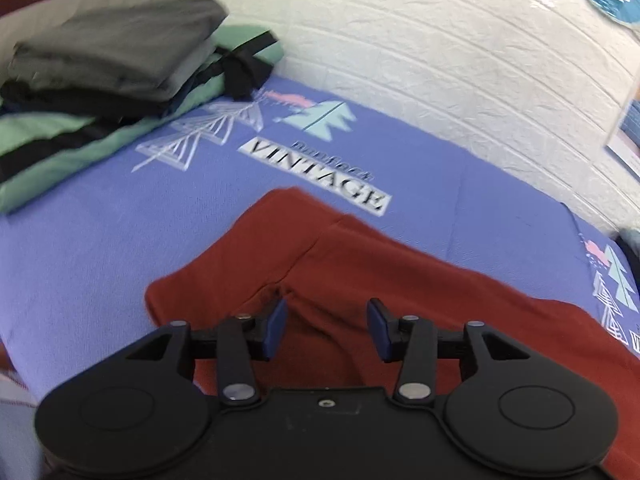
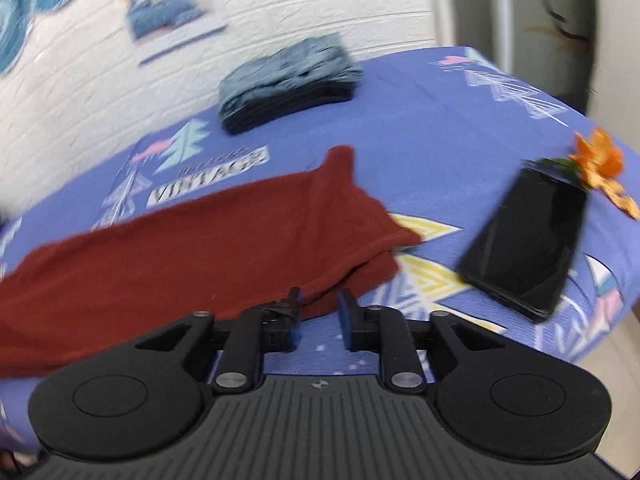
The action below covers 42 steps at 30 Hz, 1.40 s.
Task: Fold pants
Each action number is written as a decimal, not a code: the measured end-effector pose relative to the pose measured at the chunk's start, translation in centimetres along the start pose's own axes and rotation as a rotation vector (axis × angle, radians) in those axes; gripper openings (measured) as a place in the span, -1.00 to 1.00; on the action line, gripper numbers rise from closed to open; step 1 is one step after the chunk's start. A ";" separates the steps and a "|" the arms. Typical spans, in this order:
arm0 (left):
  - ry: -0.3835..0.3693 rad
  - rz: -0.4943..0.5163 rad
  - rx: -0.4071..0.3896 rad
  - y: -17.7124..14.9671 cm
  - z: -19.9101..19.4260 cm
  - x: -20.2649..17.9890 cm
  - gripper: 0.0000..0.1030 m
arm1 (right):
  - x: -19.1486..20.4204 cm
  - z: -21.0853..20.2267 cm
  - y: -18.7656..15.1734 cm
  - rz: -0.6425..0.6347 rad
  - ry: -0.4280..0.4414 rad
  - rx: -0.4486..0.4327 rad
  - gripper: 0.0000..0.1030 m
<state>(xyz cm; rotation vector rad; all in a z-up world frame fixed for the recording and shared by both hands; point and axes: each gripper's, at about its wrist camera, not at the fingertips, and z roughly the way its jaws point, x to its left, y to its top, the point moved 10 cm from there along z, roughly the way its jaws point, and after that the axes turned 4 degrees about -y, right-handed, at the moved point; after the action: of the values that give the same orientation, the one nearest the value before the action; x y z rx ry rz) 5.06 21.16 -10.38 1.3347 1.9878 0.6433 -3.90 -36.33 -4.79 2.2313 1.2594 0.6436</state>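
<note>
Your open room: bed point(image 1: 100, 248) middle. Blocking you: clothes stack point(image 1: 108, 60) far left corner, folded jeans point(image 2: 288, 84) by wall, phone point(image 2: 524, 236) right edge.

Pants point(image 2: 192, 240) on bed point(image 2: 440, 128) (phone point(image 2: 524, 236) rt).

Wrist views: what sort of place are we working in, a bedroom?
Probably a bedroom: a printed purple bedsheet over a bed-like surface, folded clothes stacks along a white brick-pattern wall, with a poster.

Matt rust-red knit pants point(image 1: 360, 280) on printed cotton sheet point(image 1: 100, 240); glossy black phone point(image 2: 524, 240)
</note>
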 end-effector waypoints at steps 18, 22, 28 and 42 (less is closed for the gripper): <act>-0.528 0.346 0.217 -5.3 2.9 -22.5 0.77 | 1.6 1.0 4.2 0.183 0.161 -0.156 -0.77; -0.560 0.438 0.187 -6.0 5.0 -27.5 0.81 | 5.1 -0.9 5.6 0.121 0.267 -0.201 -0.77; -0.484 0.517 0.153 -6.8 9.9 -30.1 1.00 | 14.4 -1.7 4.7 -0.028 0.511 -0.158 -0.77; -0.672 0.190 0.208 -5.2 2.2 -22.0 1.00 | 27.9 -0.1 -8.1 -0.452 0.778 0.220 -0.32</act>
<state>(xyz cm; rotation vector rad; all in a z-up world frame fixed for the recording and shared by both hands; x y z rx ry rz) 9.45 -1.08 -10.13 1.6111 1.4140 0.0365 3.76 -8.34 -5.34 1.7736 2.2118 1.2948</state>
